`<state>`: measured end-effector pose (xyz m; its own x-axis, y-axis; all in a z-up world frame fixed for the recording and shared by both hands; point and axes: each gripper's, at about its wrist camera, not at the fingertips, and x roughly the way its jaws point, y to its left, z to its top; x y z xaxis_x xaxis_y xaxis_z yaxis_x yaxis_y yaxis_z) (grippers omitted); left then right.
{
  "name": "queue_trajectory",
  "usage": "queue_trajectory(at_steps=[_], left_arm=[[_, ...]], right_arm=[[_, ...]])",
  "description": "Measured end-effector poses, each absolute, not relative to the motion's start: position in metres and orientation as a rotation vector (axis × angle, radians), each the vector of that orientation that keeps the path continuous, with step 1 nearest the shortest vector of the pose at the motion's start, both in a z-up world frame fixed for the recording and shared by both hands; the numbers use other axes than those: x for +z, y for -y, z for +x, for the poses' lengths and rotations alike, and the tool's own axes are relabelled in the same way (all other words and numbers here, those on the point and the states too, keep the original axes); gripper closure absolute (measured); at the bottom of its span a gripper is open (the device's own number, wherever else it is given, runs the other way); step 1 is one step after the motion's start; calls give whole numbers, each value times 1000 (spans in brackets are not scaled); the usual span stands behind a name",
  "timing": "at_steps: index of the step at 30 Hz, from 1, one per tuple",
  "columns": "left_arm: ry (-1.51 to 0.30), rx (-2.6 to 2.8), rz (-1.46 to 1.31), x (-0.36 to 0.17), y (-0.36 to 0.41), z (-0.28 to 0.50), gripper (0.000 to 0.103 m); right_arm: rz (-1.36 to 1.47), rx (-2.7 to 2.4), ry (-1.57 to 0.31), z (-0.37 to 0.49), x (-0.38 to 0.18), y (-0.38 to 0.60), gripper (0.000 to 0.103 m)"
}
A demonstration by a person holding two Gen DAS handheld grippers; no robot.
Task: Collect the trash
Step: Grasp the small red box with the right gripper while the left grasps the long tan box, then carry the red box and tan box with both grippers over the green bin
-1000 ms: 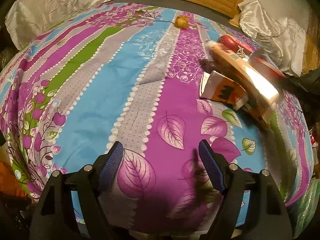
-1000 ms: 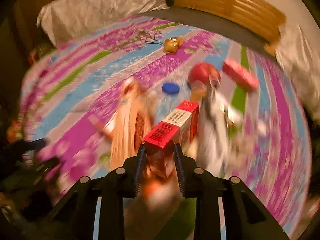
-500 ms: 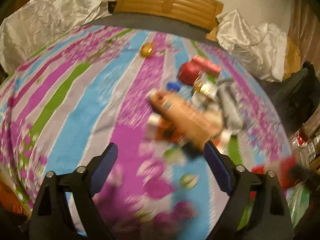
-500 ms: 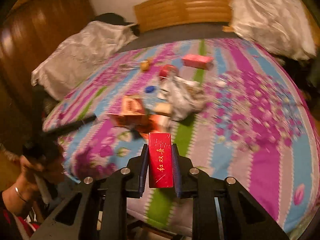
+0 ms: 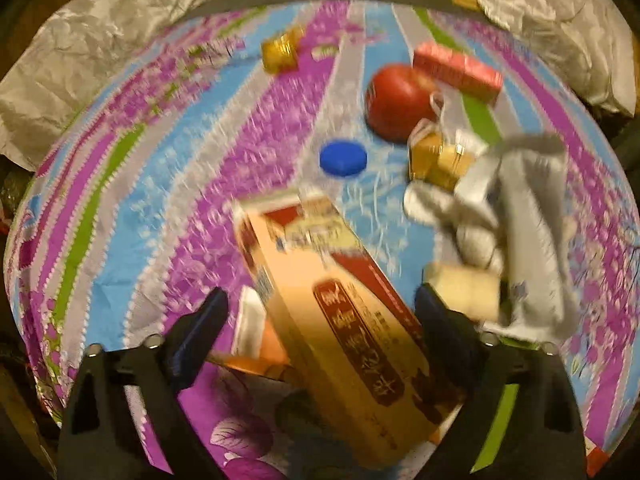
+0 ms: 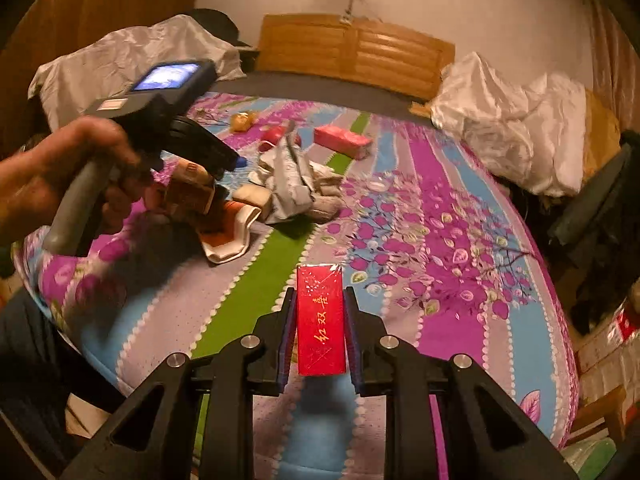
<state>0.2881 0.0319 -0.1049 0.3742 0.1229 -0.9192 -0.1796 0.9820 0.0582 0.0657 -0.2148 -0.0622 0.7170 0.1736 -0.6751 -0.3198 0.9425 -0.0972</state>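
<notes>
The right gripper [image 6: 321, 326] has its jaws clamped on a red carton [image 6: 321, 318], held over the bed [image 6: 440, 240]. The left gripper [image 5: 320, 320] has its jaws spread wide around a long tan box [image 5: 332, 308] without gripping it. A blue cap [image 5: 343, 158] lies at twelve o'clock from the box, crumpled grey wrapping [image 5: 520, 216] at two.

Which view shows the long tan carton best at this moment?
The left wrist view: the tan carton fills the space between the open left gripper jaws, its printed face visible though blurred. In the right wrist view only one end shows, mostly hidden behind the hand-held left gripper.
</notes>
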Motion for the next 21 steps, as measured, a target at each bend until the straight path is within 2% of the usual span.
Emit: queue_trajectory(at_steps=[1,2,3,5,7,9,10,17,21], left_arm=[[-1177,189,-63,-107,-34,286,29],[-1180,178,-82,-109,-36,284,41],[-1187,167,-98,-110,-38,283,46],[-1172,153,-110,-109,-38,280,63],[-1154,137,-111,-104,-37,275,67],[-1125,117,-124,-95,-35,269,71],[-1112,111,-121,-92,-34,267,75],[-993,82,-131,-52,-41,242,76],[-914,81,-91,-26,-36,229,76]], right_arm=[[-210,272,-727,66,-65,215,78],[-204,267,-732,67,-68,214,72],[-188,263,-741,70,-72,217,69],[-176,253,-755,74,-77,218,69],[-147,249,-774,82,-85,223,69],[-103,243,-777,85,-87,230,78],[-78,242,-775,86,-87,234,78],[20,231,-749,85,-78,252,79],[87,242,-694,78,-51,259,79]])
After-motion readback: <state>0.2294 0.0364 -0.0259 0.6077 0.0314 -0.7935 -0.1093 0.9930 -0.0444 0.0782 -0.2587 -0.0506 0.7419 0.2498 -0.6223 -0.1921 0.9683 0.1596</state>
